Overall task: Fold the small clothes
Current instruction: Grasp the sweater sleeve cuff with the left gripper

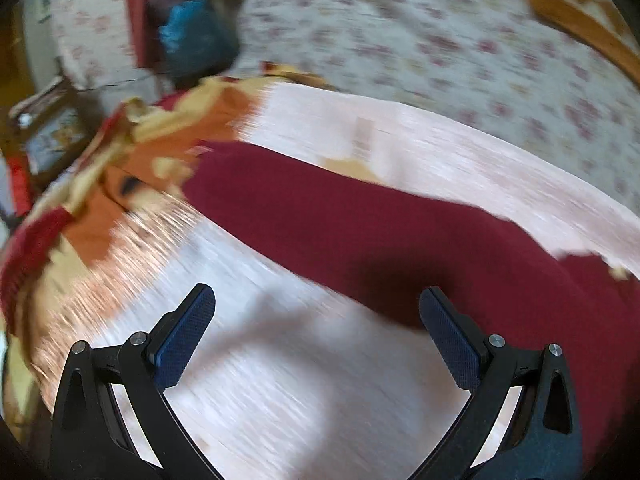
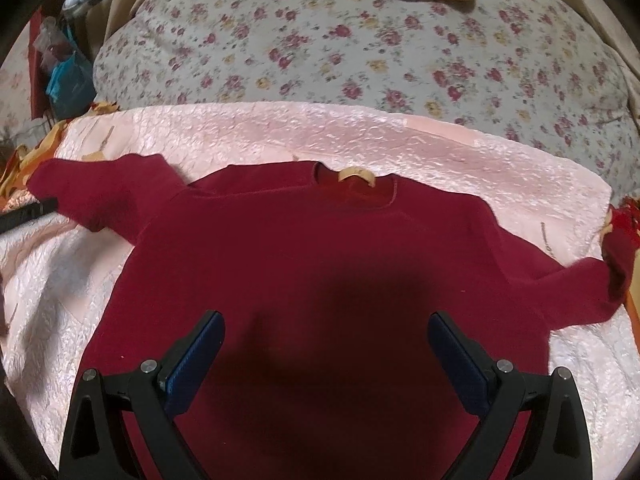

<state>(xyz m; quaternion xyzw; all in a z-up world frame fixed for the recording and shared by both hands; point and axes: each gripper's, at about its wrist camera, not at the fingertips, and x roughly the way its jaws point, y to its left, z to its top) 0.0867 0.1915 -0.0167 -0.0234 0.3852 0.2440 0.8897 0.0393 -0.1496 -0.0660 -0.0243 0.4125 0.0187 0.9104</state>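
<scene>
Your red sweater lies flat, front up, sleeves spread on the pink cloth over the bed — laid out ready to fold. Your right gripper hovers above its body and your left gripper near its sleeve — both have fingers apart and empty.

Left wrist view: close and low, angled across one sleeve of the maroon sweater, blurred. Right wrist view: higher, facing squarely down over the sweater's body toward the floral bedding. Shared: sweater, pink cloth, bedding.
</scene>
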